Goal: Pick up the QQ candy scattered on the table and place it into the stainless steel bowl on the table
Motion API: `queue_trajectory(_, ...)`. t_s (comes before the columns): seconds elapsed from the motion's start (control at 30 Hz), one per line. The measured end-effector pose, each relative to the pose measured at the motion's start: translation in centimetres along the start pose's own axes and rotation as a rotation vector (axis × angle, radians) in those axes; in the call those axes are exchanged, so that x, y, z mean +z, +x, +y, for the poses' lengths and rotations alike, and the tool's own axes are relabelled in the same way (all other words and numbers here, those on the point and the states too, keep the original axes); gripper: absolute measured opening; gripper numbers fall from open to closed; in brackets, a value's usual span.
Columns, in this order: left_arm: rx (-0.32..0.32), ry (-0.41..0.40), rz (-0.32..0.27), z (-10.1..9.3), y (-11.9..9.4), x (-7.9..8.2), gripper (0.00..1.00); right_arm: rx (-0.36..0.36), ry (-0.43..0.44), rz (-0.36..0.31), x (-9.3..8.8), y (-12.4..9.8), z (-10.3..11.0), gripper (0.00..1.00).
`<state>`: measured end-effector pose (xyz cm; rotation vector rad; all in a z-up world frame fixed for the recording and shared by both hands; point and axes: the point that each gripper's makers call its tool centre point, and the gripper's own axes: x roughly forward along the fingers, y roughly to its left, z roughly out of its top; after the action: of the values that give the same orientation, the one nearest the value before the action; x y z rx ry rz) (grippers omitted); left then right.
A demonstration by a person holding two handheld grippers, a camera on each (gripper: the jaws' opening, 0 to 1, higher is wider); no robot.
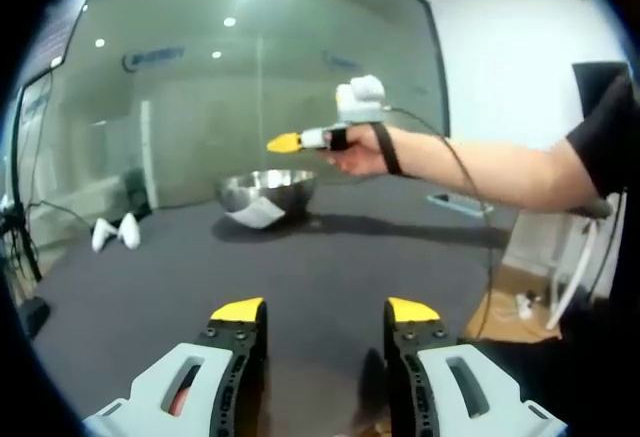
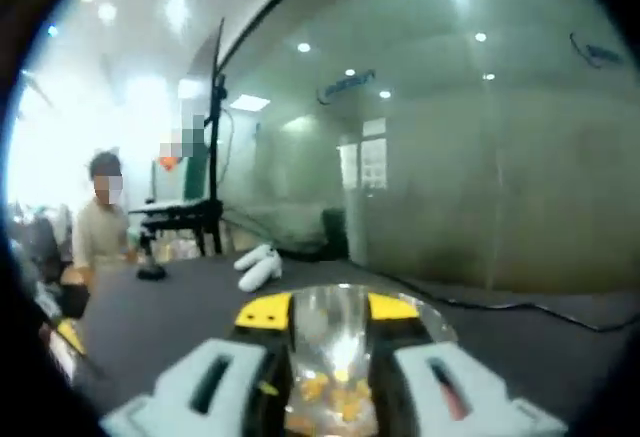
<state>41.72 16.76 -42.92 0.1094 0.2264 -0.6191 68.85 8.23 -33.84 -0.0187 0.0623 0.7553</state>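
A stainless steel bowl stands on the dark grey table at its far middle. A white packet leans against the bowl's front. In the left gripper view my left gripper hovers low over the table, open and with nothing between its yellow-tipped jaws. A hand holds my right gripper just above the bowl's right rim. In the right gripper view my right gripper is open straight over the bowl. Several yellow QQ candies lie on the bowl's bottom.
Two white controllers lie on the table left of the bowl. A glass wall runs behind the table. A person sits beyond the table's far end near a black stand. A cable trails on the right.
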Motion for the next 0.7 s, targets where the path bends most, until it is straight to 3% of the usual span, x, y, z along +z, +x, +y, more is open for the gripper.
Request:
queue_trajectory(0.5, 0.005, 0.002, -0.013, -0.1, -0.2, 0.4, 0.48, 0.032, 0.004, 0.014, 0.1, -2.5, 1.1, 0.28)
queue_trajectory(0.57, 0.004, 0.002, -0.017, -0.1, -0.2, 0.5, 0.48, 0.047, -0.006, 0.017, 0.0, -3.6, 1.4, 0.28)
queue_trajectory(0.63, 0.004, 0.002, -0.018, 0.0, -0.2, 0.5, 0.48, 0.061, -0.007, 0.018, -0.2, -6.0, 3.2, 0.28)
queue_trajectory(0.7, 0.005, 0.003, -0.018, 0.1, -0.2, 0.6, 0.48, 0.074, -0.008, 0.024, -0.5, -6.9, 3.1, 0.29)
